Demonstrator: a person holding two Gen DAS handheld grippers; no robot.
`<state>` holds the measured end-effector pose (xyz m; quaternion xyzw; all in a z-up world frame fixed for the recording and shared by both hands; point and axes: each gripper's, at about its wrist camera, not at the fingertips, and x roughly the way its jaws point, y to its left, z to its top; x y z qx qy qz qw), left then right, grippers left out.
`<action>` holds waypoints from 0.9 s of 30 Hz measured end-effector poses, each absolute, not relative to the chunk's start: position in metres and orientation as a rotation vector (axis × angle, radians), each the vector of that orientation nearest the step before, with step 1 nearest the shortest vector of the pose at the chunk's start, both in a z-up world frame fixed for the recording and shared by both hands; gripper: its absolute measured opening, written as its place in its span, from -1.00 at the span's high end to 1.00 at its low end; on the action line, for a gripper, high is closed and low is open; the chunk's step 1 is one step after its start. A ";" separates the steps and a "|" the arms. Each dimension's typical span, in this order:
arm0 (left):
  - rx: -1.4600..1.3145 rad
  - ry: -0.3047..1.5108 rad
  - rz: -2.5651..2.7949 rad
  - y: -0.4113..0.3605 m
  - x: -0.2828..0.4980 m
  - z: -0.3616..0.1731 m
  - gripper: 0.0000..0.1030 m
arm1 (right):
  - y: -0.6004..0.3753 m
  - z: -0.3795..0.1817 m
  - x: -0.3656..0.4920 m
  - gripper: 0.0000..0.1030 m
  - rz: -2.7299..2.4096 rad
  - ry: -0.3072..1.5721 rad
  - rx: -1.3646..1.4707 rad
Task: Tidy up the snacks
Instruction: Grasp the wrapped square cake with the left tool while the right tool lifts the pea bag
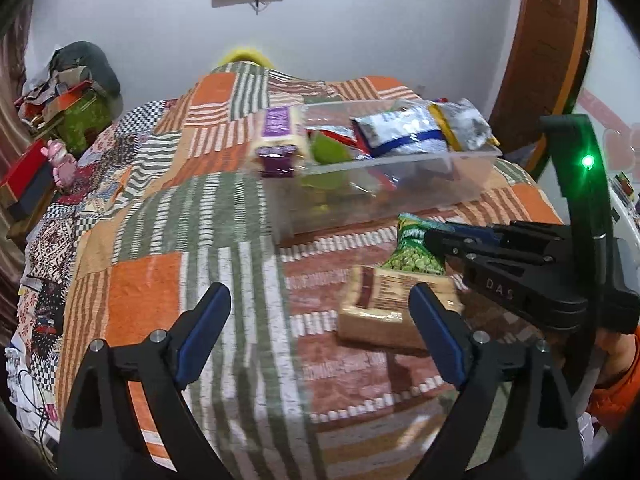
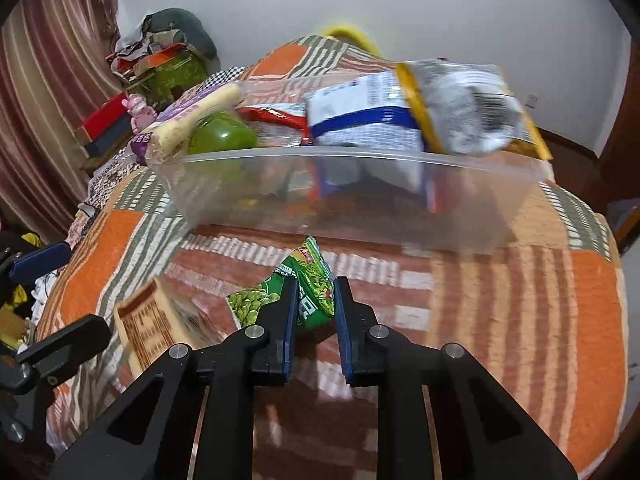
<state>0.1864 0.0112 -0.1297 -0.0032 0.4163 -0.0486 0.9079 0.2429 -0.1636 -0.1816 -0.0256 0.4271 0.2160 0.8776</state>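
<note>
A clear plastic bin [image 1: 400, 184] [image 2: 360, 204] sits on the patchwork bedspread, holding several snack packs: silver-blue bags [image 2: 360, 116], a red pack and a green one. A cream-and-purple biscuit pack [image 1: 278, 140] leans on its left end. My right gripper [image 2: 314, 292] [image 1: 430, 240] is shut on a green pea packet [image 2: 308, 284] [image 1: 416, 252], just in front of the bin. A tan biscuit pack [image 1: 384, 308] [image 2: 160, 320] lies beside it. My left gripper [image 1: 320, 312] is open and empty, its right finger next to the tan pack.
The patchwork bedspread [image 1: 160, 240] covers the bed. Cluttered boxes and a pink toy [image 1: 60, 160] sit at the far left. A curtain [image 2: 52, 100] hangs on the left; a wooden frame [image 1: 552, 40] stands at the right.
</note>
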 end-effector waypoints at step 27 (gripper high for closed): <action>0.087 0.871 -0.146 -0.044 0.205 -0.158 -0.53 | -0.194 -0.168 0.221 0.69 0.403 0.814 -0.032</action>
